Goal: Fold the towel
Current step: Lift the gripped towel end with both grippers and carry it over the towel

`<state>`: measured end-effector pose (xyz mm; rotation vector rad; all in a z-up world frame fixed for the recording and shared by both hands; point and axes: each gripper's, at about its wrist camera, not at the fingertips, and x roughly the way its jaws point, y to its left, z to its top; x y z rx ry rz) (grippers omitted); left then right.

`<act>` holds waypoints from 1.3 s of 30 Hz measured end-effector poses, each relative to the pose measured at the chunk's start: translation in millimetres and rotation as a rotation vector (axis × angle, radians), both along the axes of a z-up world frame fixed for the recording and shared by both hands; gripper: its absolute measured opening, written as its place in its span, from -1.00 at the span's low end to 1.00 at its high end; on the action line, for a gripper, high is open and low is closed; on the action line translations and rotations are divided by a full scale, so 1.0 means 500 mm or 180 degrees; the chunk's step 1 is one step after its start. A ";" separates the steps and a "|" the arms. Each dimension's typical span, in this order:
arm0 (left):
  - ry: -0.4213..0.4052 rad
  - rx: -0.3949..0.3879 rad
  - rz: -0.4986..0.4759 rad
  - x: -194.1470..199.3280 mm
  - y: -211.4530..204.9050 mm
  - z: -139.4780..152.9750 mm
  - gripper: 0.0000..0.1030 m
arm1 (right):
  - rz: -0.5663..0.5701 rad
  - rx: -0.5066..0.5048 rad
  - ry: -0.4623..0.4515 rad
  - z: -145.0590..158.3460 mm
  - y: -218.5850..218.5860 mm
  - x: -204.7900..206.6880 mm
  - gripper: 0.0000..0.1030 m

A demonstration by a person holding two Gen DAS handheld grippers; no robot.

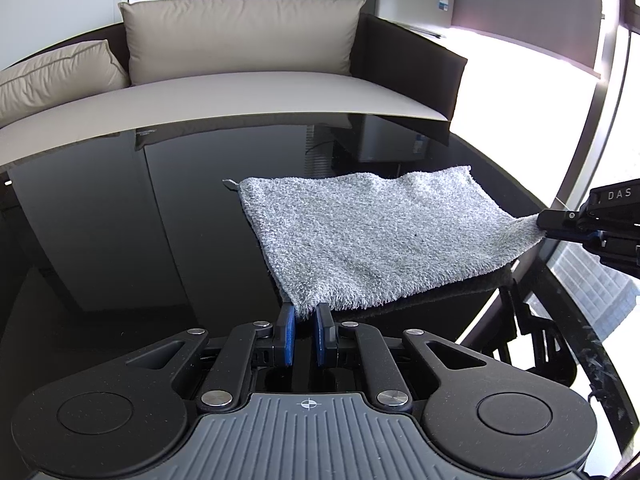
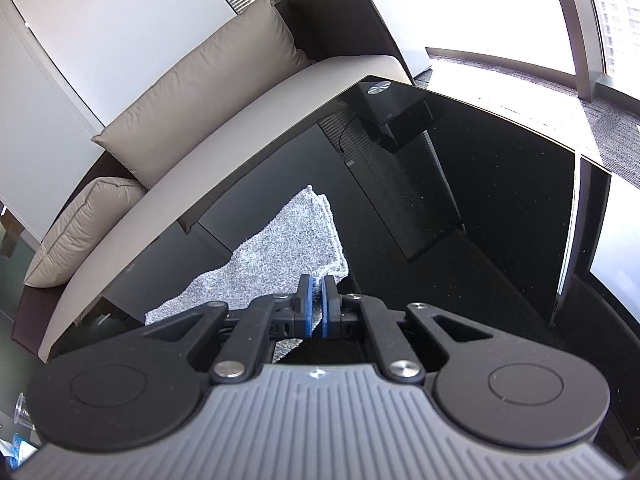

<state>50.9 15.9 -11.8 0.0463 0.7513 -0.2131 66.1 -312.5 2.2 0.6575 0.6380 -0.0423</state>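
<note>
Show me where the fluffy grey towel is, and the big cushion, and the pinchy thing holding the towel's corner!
towel [image 1: 360, 236], left wrist view, middle of its top surface.
big cushion [image 1: 240, 36], left wrist view, centre of its front face.
right gripper [image 1: 541, 222], left wrist view, fingertips pinching the towel's corner.
</note>
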 end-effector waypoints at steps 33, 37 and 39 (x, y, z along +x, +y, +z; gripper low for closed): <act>0.0131 -0.0198 -0.0035 0.011 0.021 0.007 -0.81 | 0.1271 0.0630 -0.0587 0.054 0.158 0.109 -0.92; 0.0138 -0.0207 -0.0046 0.011 0.021 0.006 -0.81 | 0.1494 0.0618 -0.0569 0.052 0.190 0.119 -0.92; 0.0144 -0.0222 -0.0047 0.011 0.023 0.006 -0.81 | 0.1567 0.0631 -0.0546 0.050 0.202 0.124 -0.92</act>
